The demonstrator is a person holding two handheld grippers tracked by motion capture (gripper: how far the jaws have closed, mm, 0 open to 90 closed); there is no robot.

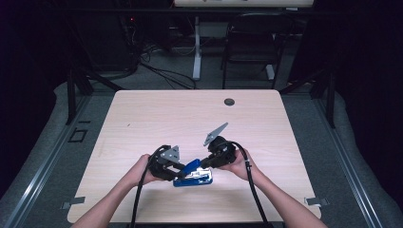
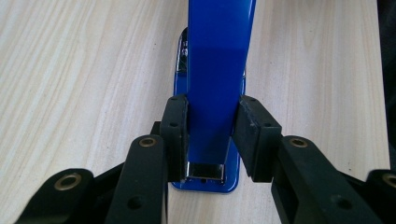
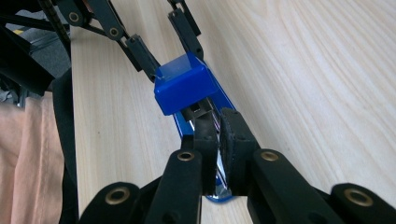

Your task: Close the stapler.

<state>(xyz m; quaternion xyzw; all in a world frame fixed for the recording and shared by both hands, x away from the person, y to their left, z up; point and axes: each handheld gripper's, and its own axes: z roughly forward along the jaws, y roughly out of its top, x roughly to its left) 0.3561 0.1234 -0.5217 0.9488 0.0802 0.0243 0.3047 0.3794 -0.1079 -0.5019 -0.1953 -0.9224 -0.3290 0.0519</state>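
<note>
A blue stapler (image 1: 192, 173) lies near the front middle of the wooden table (image 1: 190, 118), its blue top cover (image 3: 182, 86) tilted up off the base. In the left gripper view my left gripper (image 2: 210, 135) is shut on both sides of that blue cover (image 2: 217, 70), near the stapler's rear end. It also appears in the high view (image 1: 177, 167) and the right gripper view (image 3: 175, 63). From the opposite end, my right gripper (image 3: 219, 140) is shut on the thin silver staple rail (image 3: 200, 111) under the cover, above the blue base (image 3: 219, 198). The high view places the right gripper (image 1: 203, 165) just right of the stapler.
A small round dark grommet (image 1: 229, 101) sits in the tabletop at the far right. Beyond the far edge stand a black chair (image 1: 252, 42) and a white table leg (image 1: 196, 47). A forearm (image 3: 28, 154) fills the left of the right gripper view.
</note>
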